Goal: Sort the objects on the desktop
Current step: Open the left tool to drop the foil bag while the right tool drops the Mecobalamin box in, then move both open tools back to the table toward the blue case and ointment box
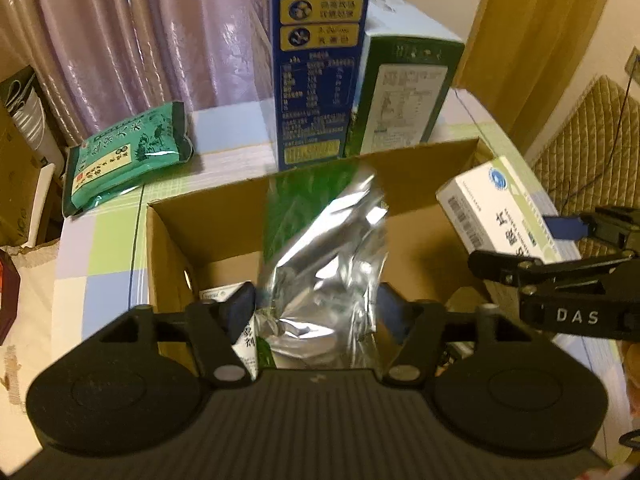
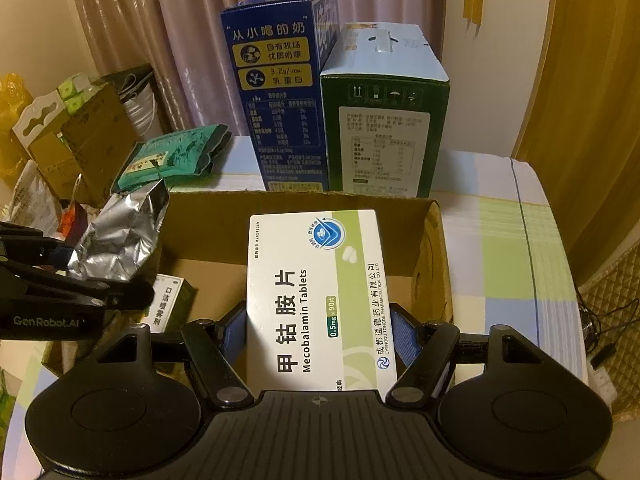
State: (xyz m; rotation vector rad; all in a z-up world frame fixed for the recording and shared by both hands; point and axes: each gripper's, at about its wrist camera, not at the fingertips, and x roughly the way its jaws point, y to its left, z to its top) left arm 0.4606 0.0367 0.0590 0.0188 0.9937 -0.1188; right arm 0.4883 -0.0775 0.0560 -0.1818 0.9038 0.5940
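Foil pouch (image 1: pixel 324 264), small box (image 2: pixel 170 304) in carton (image 2: pixel 430 276)

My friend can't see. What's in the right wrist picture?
The right gripper holds a white-and-green tablet box over an open cardboard box. The left gripper holds a silver pouch; two milk cartons stand behind.

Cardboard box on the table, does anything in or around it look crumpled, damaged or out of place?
The silver foil pouch held by the left gripper over the open cardboard box is heavily creased and crumpled. The white and green tablet box in the right gripper looks undamaged.
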